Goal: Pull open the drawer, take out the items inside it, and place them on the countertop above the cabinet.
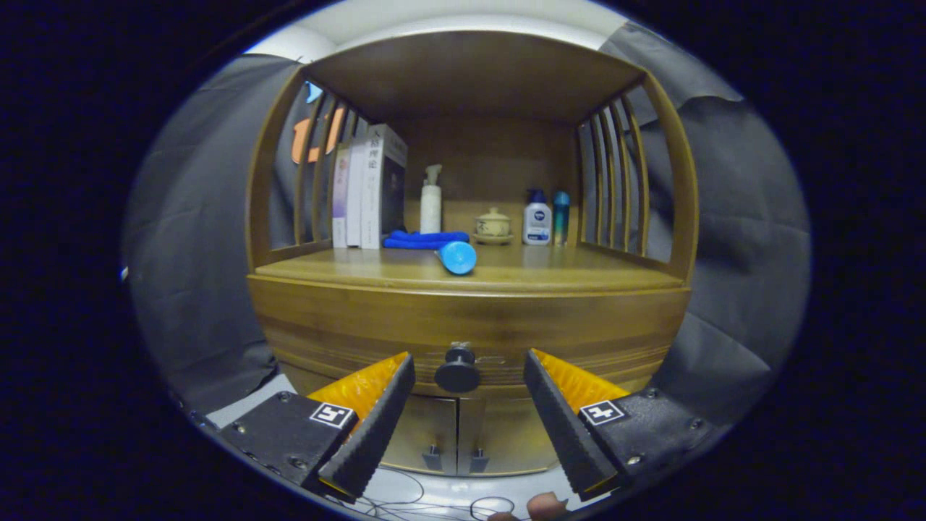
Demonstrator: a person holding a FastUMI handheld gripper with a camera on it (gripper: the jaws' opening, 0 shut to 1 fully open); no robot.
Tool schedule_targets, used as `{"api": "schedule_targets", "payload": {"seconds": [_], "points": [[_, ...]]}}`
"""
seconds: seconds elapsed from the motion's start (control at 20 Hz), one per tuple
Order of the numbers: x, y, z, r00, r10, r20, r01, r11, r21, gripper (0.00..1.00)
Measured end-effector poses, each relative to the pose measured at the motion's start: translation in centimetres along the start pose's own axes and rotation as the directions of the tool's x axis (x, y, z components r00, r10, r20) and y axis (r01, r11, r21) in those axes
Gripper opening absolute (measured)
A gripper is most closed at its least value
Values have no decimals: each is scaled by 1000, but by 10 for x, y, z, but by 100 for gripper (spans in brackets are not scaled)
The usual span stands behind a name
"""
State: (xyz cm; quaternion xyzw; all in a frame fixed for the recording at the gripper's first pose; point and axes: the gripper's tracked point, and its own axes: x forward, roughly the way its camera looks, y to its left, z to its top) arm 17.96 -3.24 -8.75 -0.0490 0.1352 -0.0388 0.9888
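A wooden cabinet faces me, its drawer [463,329] shut below the countertop [550,275]. A round dark knob [457,373] sticks out from the middle of the drawer front. My gripper [469,362] is open, and the knob sits in the gap between the two fingertips [401,369] without either one touching it. On the countertop, near its front edge, lies a blue cylinder [457,257] on its side. What is inside the drawer is hidden.
At the back of the countertop stand several books [365,188], a folded blue cloth [423,239], a white pump bottle [431,201], a small lidded pot [493,226] and two small bottles [537,218]. Slatted sides enclose the shelf. Two lower doors [457,434] and floor cables [434,499] lie below.
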Motion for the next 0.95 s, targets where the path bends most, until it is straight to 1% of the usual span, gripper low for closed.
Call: {"api": "schedule_targets", "payload": {"seconds": [0.2, 0.3, 0.55, 0.85, 0.95], "points": [[-57, 8, 18, 998, 60, 34, -60, 998, 0, 99], [-89, 10, 31, 995, 76, 58, -76, 997, 4, 99], [-163, 10, 56, 984, 123, 127, -133, 989, 68, 99], [-240, -7, 75, 973, 124, 197, -151, 980, 130, 99], [-263, -10, 78, 965, 134, 224, -164, 979, 122, 99]]}}
